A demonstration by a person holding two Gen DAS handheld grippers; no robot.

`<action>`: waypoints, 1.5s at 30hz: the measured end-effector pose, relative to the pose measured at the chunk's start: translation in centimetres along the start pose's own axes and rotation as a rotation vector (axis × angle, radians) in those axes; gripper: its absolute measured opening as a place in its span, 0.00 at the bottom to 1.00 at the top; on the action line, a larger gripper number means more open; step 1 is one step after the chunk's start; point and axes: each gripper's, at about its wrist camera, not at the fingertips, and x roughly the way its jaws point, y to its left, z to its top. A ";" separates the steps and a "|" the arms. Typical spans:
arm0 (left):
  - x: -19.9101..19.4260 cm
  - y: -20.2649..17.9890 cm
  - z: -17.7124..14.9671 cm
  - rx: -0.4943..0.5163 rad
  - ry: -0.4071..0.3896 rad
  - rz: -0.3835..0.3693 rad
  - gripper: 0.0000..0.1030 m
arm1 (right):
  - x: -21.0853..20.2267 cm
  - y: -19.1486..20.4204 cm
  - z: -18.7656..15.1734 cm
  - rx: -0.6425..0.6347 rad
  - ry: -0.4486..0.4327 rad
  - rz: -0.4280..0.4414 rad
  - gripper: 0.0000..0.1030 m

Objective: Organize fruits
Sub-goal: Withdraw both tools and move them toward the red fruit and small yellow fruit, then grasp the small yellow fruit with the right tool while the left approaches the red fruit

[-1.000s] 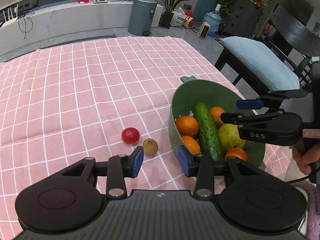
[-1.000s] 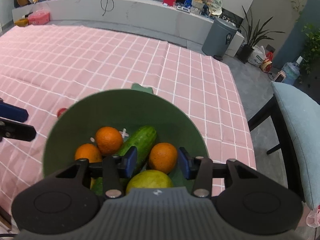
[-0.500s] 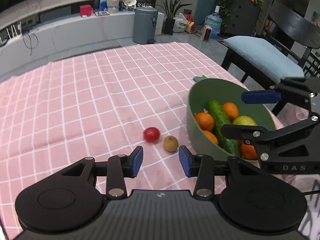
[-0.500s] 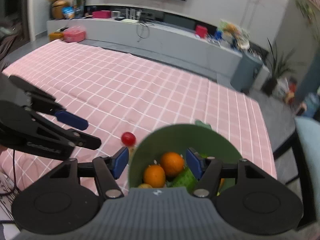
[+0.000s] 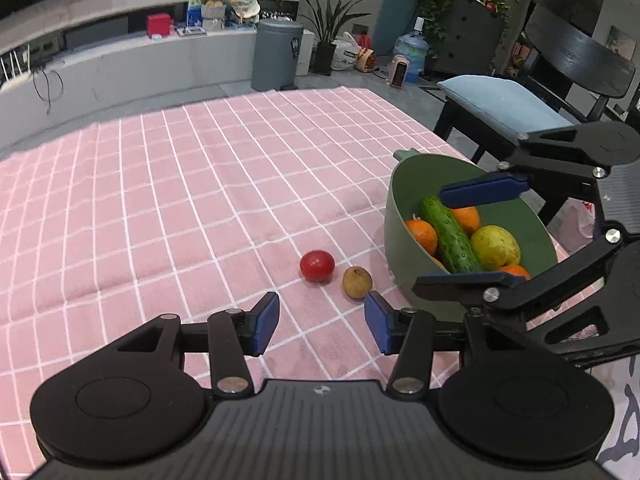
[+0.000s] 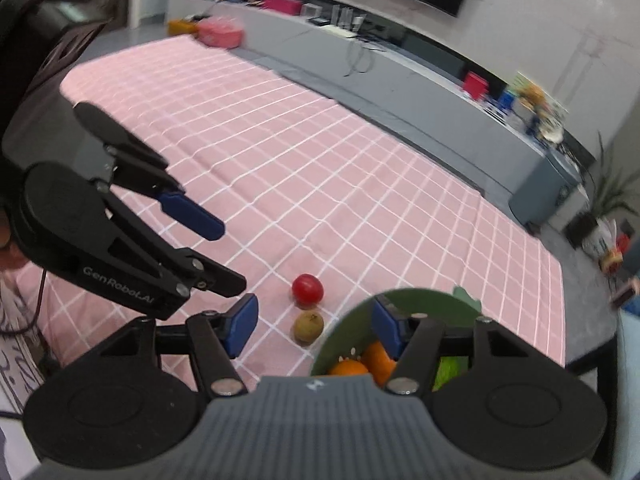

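A green bowl (image 5: pixel 404 188) stands on the pink checked tablecloth at the right and holds a cucumber (image 5: pixel 450 234), several oranges (image 5: pixel 420 236) and a yellow-green fruit (image 5: pixel 495 246). A red tomato (image 5: pixel 317 266) and a small brown fruit (image 5: pixel 357 282) lie on the cloth just left of the bowl. My left gripper (image 5: pixel 321 322) is open and empty, just short of the two loose fruits. My right gripper (image 6: pixel 314 324) is open and empty, above the bowl's (image 6: pixel 348 320) near left rim, with the tomato (image 6: pixel 307 290) and brown fruit (image 6: pixel 309 328) between its fingers in view.
The tablecloth (image 5: pixel 180 200) covers the table. A chair with a blue cushion (image 5: pixel 504 104) stands beyond the table's right edge. A grey bin (image 5: pixel 278 54) and a long low counter (image 5: pixel 120 68) stand behind the table. The left gripper also shows at the left of the right wrist view (image 6: pixel 192 248).
Both grippers have pulled back and up from the bowl. The right gripper has swung left, so its view now takes in the loose fruits and the left gripper. The right jaws have widened.
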 end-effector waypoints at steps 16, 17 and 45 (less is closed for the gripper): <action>3.2 1.5 -0.5 -0.012 0.076 -0.058 0.41 | 4.7 0.9 2.5 -0.303 0.183 0.105 0.30; 3.4 1.6 -0.5 -0.010 0.085 -0.062 0.41 | 5.1 0.9 2.6 -0.312 0.202 0.115 0.30; 3.2 3.6 -0.6 -0.082 0.065 -0.076 0.41 | 13.4 1.5 3.4 -0.427 0.536 0.173 0.23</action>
